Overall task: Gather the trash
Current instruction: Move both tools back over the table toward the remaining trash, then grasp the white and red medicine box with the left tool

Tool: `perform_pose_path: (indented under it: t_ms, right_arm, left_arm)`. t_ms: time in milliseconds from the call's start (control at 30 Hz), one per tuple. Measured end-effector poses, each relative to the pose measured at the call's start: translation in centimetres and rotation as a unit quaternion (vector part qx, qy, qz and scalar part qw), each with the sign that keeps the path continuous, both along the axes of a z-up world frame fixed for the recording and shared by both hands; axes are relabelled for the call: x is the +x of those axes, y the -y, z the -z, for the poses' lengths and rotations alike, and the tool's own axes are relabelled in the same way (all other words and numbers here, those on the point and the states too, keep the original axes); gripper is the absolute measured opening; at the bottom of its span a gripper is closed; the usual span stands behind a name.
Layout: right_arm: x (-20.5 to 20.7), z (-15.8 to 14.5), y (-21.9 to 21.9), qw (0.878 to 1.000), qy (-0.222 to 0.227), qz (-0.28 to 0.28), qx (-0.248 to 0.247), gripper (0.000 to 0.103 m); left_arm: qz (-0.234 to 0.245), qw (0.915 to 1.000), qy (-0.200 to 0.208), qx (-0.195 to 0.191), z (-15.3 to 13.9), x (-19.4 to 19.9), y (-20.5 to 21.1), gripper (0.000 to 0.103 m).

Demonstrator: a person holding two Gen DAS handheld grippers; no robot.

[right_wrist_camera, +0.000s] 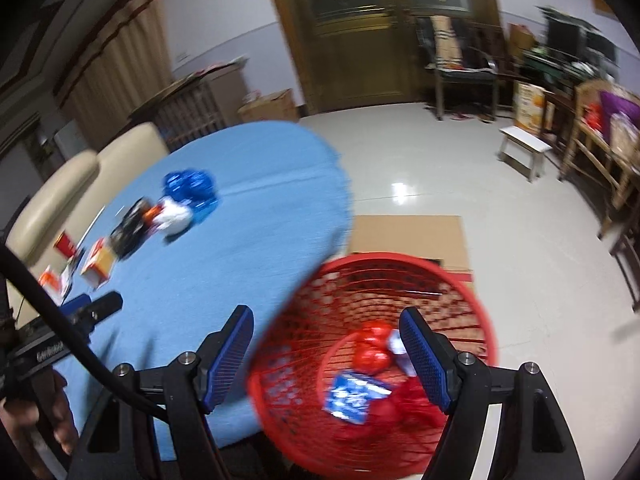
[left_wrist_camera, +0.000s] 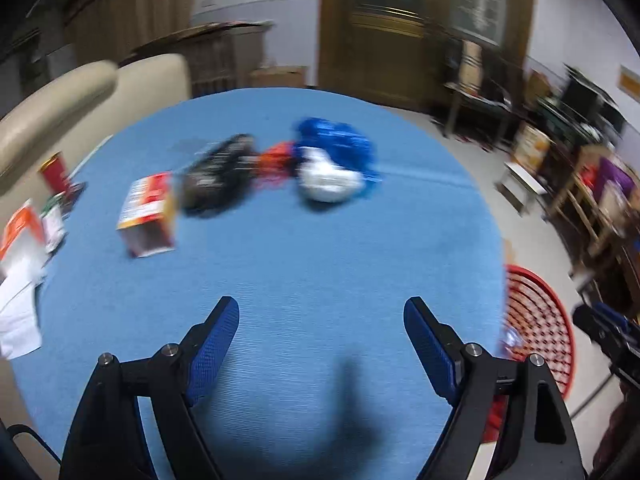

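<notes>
Blue-clothed table (left_wrist_camera: pixel 280 280) carries the trash: blue-white wrapper (left_wrist_camera: pixel 334 160), black bag (left_wrist_camera: pixel 218 176), small carton (left_wrist_camera: pixel 148 216), papers at its left edge; left tongs (left_wrist_camera: pixel 321 316) gape wide over bare cloth, nothing between; right tongs (right_wrist_camera: pixel 326 324) gape too, empty, above red mesh basket (right_wrist_camera: pixel 460 292) on the floor beside the table; basket holds red and blue scraps.
</notes>
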State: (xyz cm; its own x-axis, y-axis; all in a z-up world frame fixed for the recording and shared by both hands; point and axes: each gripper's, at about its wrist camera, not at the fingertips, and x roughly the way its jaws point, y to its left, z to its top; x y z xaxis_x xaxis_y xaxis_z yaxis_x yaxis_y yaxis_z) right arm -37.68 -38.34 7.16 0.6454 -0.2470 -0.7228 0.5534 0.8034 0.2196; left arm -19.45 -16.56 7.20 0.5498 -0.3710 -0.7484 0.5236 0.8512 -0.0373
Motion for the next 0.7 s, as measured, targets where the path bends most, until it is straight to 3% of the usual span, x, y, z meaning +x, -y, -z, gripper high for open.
perform_pose_path:
  t_ms: [300, 633, 700]
  right_arm:
    - [5.7, -0.5, -6.2, 0.997, -0.018, -0.077, -0.021, 0.078]
    - [9.3, -0.6, -9.7, 0.992, -0.043, -0.109, -0.039, 0.078]
    - [9.9, -0.6, -10.1, 0.991, -0.050, -0.115, -0.042, 0.078]
  left_arm:
    - [-0.127, 0.9915, 0.016, -0.024, -0.3, 9.7, -7.4, 0.085]
    - [-0.146, 0.9888, -0.013, -0.027, 2.6, 16.3, -8.0, 0.085]
    - [-0.145, 0.9887, -0.024, -0.031, 3.2, 16.9, -8.4, 0.058]
